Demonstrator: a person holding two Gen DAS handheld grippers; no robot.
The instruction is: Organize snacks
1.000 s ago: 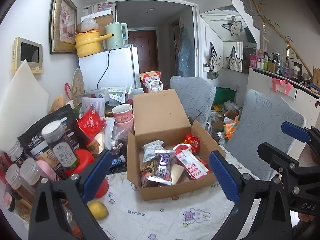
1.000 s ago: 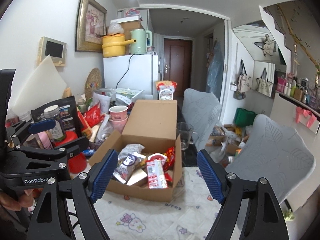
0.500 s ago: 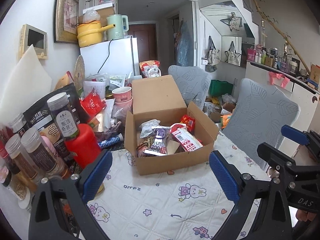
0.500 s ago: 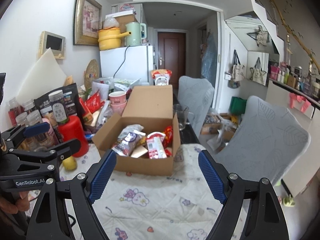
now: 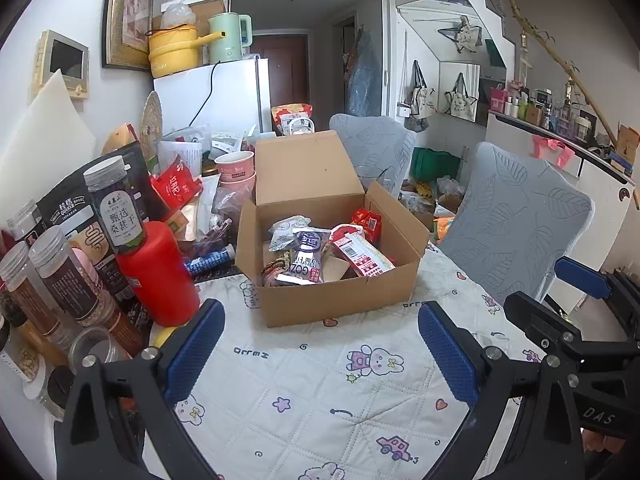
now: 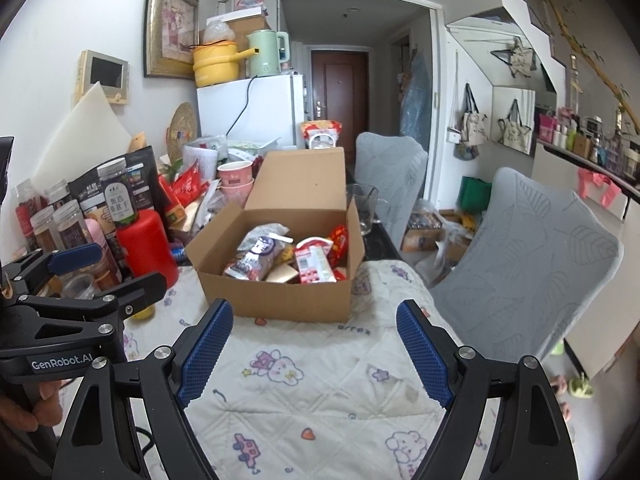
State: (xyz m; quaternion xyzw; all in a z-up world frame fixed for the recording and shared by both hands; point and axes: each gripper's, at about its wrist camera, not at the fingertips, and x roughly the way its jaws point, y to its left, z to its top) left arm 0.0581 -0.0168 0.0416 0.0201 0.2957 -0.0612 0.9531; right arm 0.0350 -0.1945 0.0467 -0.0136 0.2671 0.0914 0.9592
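Both tongs have drawn back and dropped since the earlier frames: the open cardboard box (image 5: 332, 240) now sits farther ahead, with more of the quilted desk (image 5: 320, 392) exposed. Snack packets (image 5: 320, 256) lie inside the box. Left tongs (image 5: 320, 354) stand wide, empty. Right tongs (image 6: 314, 356) likewise stand wide, gripping nothing.

You are seeing a yellow pot (image 5: 173, 51) and green kettle (image 5: 228, 38) sitting atop the white fridge (image 5: 216, 96); two grey chairs (image 6: 524, 248) are standing beside the quilted table cover (image 5: 320, 392).
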